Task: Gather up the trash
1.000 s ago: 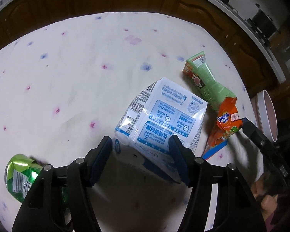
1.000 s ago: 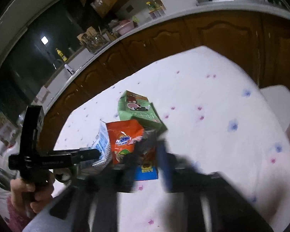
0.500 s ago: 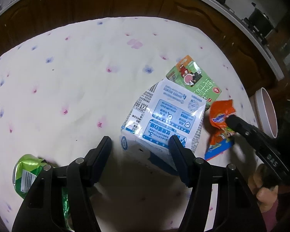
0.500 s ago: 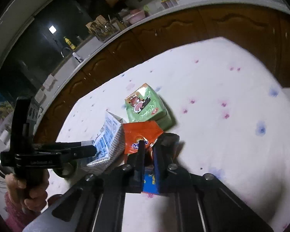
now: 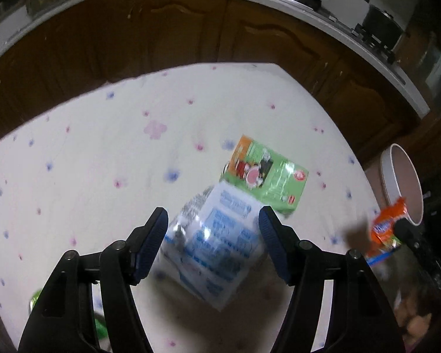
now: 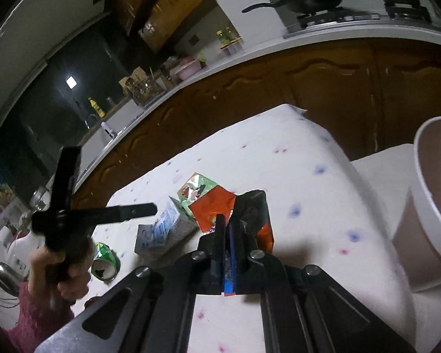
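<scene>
Now, right tongs [image 6: 227, 231]: you hold them raised off the tabletop [image 6: 294, 173], pinched on the orange wrapper [image 6: 213, 210].
Wrapper: stands up from the tips, beside the white bin [image 6: 432, 188].
Left tongs [image 5: 213, 226]: spread wide, tilted down.
Blue-white carton [image 5: 217, 244]: between their fingers, lengthwise away from you.

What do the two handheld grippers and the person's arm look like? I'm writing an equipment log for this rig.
Both grippers are matte black plastic linkages with round silver pivot bolts. The left gripper carries dark blue ribbed pads on its jaws; the right gripper has a blue pad too. Seen from the right wrist view, the left gripper has a black pistol-style handle, held by a bare hand with a dark pink knitted sleeve. No cables show.
</scene>
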A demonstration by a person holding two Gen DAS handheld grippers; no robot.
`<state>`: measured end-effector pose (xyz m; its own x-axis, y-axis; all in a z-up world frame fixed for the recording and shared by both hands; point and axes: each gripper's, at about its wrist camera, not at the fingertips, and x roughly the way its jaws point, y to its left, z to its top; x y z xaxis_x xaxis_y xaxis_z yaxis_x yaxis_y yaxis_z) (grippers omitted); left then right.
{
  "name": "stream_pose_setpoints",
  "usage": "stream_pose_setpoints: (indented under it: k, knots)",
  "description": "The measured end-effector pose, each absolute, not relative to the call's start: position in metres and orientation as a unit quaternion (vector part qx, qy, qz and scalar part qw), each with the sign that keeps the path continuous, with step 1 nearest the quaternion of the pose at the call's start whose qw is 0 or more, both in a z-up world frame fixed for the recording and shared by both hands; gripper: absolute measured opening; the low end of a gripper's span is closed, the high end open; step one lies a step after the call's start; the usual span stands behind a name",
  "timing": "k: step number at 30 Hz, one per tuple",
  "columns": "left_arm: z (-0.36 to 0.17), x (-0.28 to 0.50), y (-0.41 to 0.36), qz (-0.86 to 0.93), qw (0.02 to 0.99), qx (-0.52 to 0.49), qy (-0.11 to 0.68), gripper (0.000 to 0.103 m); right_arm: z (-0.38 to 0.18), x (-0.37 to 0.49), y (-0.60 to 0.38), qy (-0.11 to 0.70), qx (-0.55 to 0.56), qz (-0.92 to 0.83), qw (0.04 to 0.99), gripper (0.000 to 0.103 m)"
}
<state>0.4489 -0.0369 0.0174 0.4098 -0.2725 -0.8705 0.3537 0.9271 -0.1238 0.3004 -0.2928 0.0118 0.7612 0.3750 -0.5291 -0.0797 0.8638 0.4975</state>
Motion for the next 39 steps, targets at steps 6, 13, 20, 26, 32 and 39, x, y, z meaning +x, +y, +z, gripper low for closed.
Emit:
stream_pose_setpoints:
  k: [6, 13, 20, 26, 32, 39]
  knots:
    - [0.013, 0.446, -0.036, -0.195, 0.831, 0.055, 0.517, 0.066, 0.017, 0.287, -0.305, 0.317, 0.234, 0.117, 0.912, 0.002]
    - [0.005, 0.41, -0.011, -0.209, 0.832, 0.071, 0.509, 0.086, 0.017, 0.278, -0.307, 0.314, 0.239, 0.122, 0.911, 0.002]
    - [-0.017, 0.409, -0.026, -0.209, 0.812, 0.111, 0.533, 0.086, 0.018, 0.283, -0.296, 0.314, 0.24, 0.134, 0.909, 0.002]
    - [-0.03, 0.409, -0.042, -0.192, 0.797, 0.161, 0.55, 0.074, 0.02, 0.282, -0.29, 0.314, 0.239, 0.136, 0.909, 0.002]
    - [-0.028, 0.409, -0.036, -0.207, 0.797, 0.134, 0.552, 0.024, 0.021, 0.275, -0.295, 0.308, 0.244, 0.124, 0.911, 0.002]
    - [-0.013, 0.399, -0.022, -0.215, 0.803, 0.099, 0.547, 0.074, 0.025, 0.266, -0.306, 0.302, 0.248, 0.119, 0.913, 0.002]
